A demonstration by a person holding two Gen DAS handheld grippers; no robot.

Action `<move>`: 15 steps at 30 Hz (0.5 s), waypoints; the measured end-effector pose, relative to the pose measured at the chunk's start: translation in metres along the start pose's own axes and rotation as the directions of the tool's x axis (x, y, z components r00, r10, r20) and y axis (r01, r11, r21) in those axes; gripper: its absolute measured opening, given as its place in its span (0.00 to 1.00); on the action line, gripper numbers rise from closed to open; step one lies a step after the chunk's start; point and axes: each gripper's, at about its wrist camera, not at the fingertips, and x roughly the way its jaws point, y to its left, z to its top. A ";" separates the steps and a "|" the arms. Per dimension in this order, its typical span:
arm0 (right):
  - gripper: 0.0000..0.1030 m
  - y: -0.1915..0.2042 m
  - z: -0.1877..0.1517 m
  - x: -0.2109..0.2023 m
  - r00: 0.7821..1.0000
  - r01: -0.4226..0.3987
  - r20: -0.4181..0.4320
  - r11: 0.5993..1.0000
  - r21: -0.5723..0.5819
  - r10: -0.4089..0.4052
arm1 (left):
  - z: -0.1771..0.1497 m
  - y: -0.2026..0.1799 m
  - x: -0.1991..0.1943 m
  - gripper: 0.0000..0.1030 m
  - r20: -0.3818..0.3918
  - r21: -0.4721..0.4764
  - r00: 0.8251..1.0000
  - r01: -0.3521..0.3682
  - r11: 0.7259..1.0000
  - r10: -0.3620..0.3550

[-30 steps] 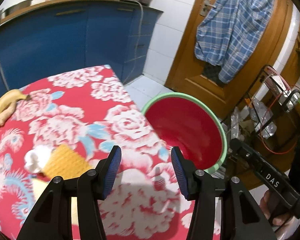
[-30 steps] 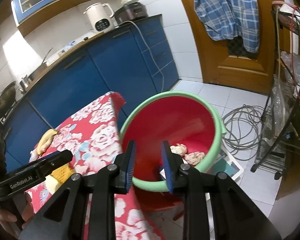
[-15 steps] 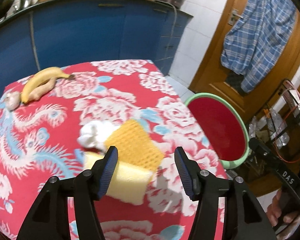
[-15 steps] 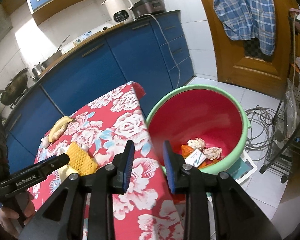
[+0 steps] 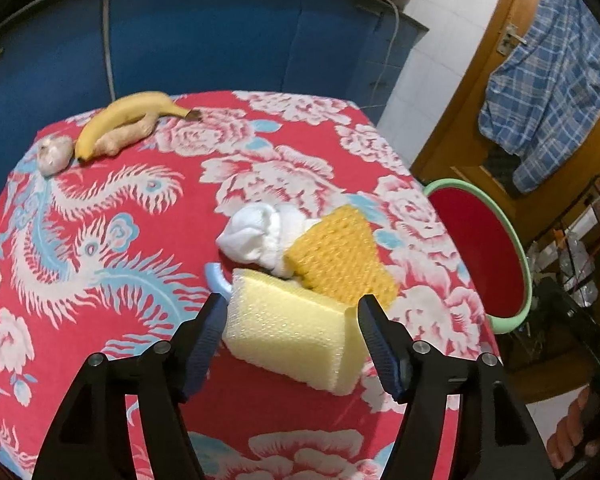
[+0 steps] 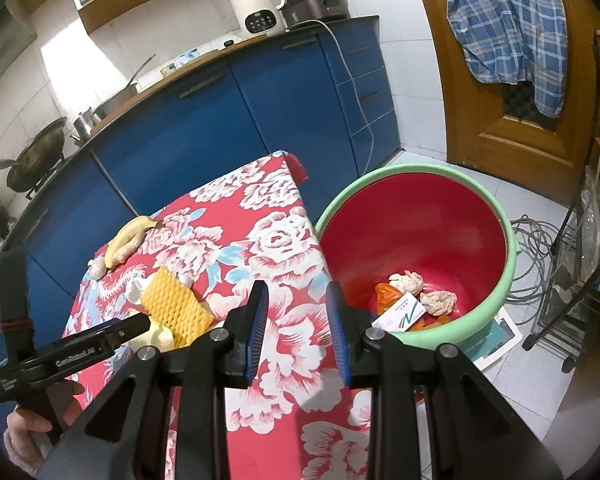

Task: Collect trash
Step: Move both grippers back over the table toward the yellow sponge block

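Note:
On the red flowered tablecloth [image 5: 100, 240] lie a pale yellow sponge [image 5: 296, 332], an orange foam net [image 5: 340, 256] and a crumpled white tissue [image 5: 260, 232], all touching. My left gripper [image 5: 294, 324] straddles the sponge; its jaws are opening and the pads stand just off the sponge's sides. Beside the table's right edge stands a red bucket with a green rim [image 6: 420, 232], holding crumpled tissues [image 6: 408, 282], a white card [image 6: 404, 314] and an orange wrapper. My right gripper [image 6: 297, 320] hovers over the table edge near the bucket, narrowly open and holding nothing.
A banana [image 5: 128, 116], a ginger root [image 5: 132, 136] and a garlic bulb [image 5: 54, 154] lie at the table's far corner. Blue cabinets [image 6: 220, 120] run behind. A wooden door with a plaid shirt [image 6: 508, 20], floor cables [image 6: 540, 248] and a wire rack [image 6: 580, 240] are at right.
My left gripper swung from beside the bucket across the table and dropped over the yellow sponge, its jaws widening. My right gripper shifted from above the bucket toward the table edge.

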 end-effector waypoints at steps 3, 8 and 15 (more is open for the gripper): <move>0.31 0.002 -0.001 0.001 1.000 -0.002 -0.003 1.000 -0.006 0.002 | -0.001 0.007 0.007 0.68 -0.019 -0.029 1.000 -0.009 1.000 0.009; 0.31 0.005 -0.003 0.004 1.000 -0.003 -0.012 1.000 -0.013 0.002 | -0.003 0.017 0.015 0.69 -0.040 -0.079 0.999 -0.004 0.997 0.001; 0.31 0.007 -0.006 0.009 1.000 -0.009 -0.027 1.000 -0.019 0.008 | -0.005 0.013 0.022 0.70 -0.061 -0.097 0.997 0.030 0.995 -0.036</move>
